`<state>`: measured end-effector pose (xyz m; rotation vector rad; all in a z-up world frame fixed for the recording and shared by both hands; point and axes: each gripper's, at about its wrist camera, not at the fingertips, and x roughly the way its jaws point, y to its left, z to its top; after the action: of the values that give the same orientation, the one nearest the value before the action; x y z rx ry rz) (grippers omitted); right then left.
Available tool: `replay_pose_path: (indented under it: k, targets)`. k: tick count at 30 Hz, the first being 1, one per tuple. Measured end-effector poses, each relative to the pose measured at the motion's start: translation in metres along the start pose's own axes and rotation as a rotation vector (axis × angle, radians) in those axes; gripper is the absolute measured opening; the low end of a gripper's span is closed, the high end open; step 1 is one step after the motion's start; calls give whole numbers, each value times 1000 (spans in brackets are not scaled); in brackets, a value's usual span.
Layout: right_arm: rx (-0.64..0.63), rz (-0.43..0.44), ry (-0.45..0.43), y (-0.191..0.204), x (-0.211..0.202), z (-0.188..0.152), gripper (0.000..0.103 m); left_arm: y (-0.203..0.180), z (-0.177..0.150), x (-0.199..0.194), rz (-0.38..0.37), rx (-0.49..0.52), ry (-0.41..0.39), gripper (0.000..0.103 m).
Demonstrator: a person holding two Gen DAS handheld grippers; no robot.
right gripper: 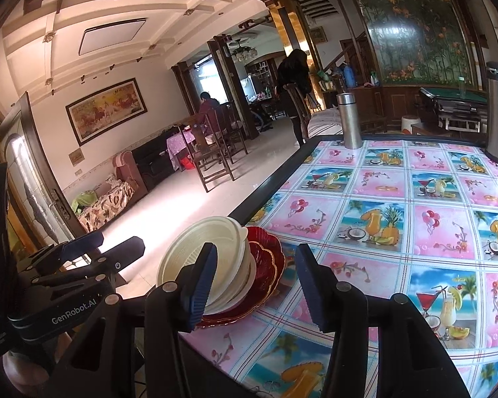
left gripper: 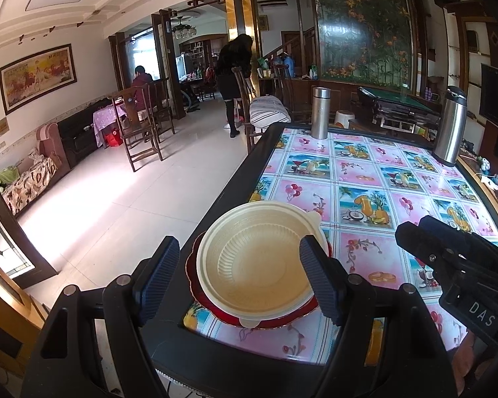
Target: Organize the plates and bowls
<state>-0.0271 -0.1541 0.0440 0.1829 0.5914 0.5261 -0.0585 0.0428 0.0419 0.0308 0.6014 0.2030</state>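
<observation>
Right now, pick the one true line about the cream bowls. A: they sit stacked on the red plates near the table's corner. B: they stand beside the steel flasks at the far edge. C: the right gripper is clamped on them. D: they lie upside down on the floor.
A: the cream bowls rest nested, open side up, on the red plates, with both grippers open and apart from them.

hidden: red plate (left gripper: 215,311) mostly under cream bowl (left gripper: 259,262) | bowl count in stack: unclear

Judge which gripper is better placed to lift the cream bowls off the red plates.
Left, probably: the left gripper stands open astride the cream bowls, while the right gripper sits open beside them.
</observation>
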Motion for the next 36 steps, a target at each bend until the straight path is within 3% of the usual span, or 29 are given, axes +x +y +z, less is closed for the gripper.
replay_pose_path:
  k: [12, 36]
  targets:
    - [-32, 1, -25, 9, 0, -3, 51, 11, -4, 4, -53, -38, 24, 75]
    - [-94, -11, -11, 24, 7, -7, 51, 21, -5, 12, -76, -71, 53, 81]
